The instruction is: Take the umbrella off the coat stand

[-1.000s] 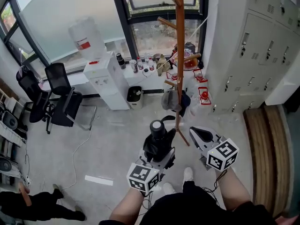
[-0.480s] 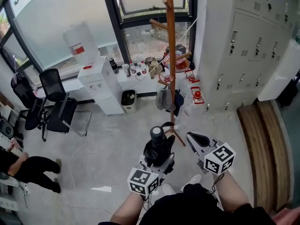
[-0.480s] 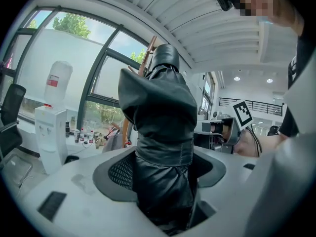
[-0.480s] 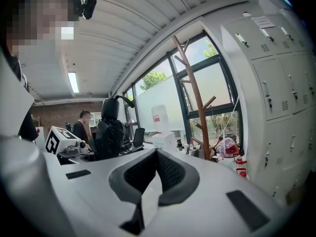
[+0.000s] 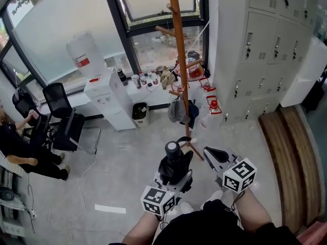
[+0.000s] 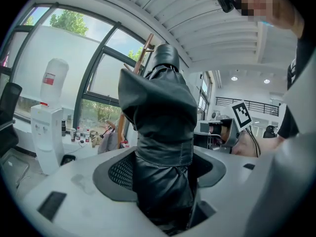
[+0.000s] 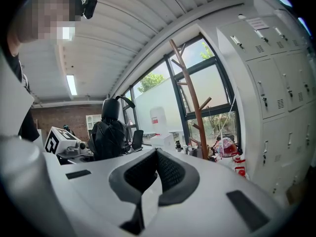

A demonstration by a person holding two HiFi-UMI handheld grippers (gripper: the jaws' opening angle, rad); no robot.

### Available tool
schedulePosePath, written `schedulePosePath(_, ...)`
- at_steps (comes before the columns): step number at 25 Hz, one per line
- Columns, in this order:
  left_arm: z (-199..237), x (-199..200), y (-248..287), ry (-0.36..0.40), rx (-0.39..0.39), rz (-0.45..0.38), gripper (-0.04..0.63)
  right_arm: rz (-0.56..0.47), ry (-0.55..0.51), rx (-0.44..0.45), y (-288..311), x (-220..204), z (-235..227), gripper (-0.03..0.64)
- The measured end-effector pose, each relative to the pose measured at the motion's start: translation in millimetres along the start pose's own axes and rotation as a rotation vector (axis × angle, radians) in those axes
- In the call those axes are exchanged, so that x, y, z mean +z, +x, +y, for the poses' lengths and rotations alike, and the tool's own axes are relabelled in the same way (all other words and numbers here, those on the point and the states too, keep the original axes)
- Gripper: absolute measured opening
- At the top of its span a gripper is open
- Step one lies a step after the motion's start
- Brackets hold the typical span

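My left claw (image 5: 176, 170) grips the folded umbrella (image 5: 172, 158) lower centre, clear of the coat stand (image 5: 179, 60); right claw (image 5: 209, 152) closed, empty.

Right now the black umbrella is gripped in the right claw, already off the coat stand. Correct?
Wrong claw. The umbrella is gripped in the left claw, not the right: the left gripper view shows the jaws closed on its black fabric. The right claw is shut with nothing in it. The rest holds: the umbrella is off the coat stand.
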State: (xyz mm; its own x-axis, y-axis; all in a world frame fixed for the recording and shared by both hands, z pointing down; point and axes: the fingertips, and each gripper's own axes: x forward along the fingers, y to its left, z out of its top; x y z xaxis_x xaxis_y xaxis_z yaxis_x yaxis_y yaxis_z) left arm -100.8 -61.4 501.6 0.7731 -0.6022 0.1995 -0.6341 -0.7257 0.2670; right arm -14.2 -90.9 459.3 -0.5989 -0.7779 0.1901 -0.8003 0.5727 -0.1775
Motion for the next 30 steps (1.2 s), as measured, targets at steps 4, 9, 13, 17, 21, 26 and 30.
schedulePosePath(4,-1,1,1,-0.002,-0.001,0.001,0.298,0.001,0.002,-0.003,-3,0,0,0.054)
schedulePosePath(9,-5,1,2,-0.005,-0.002,-0.004,0.298,0.002,-0.004,-0.003,-7,0,0,0.054)
schedulePosePath(13,-7,1,3,-0.011,0.001,-0.005,0.298,0.006,-0.005,-0.003,-10,-1,-2,0.054)
schedulePosePath(17,-9,2,5,-0.014,0.002,-0.007,0.298,0.006,-0.005,-0.003,-12,0,-4,0.054)
schedulePosePath(21,-9,2,6,-0.011,0.004,-0.006,0.298,0.006,-0.004,-0.002,-12,-1,-5,0.054)
schedulePosePath(26,-11,4,6,-0.009,0.011,-0.003,0.298,0.006,-0.004,0.004,-14,1,-6,0.054)
schedulePosePath(30,-13,3,8,-0.007,0.013,-0.006,0.298,0.004,-0.008,0.007,-16,0,-8,0.054)
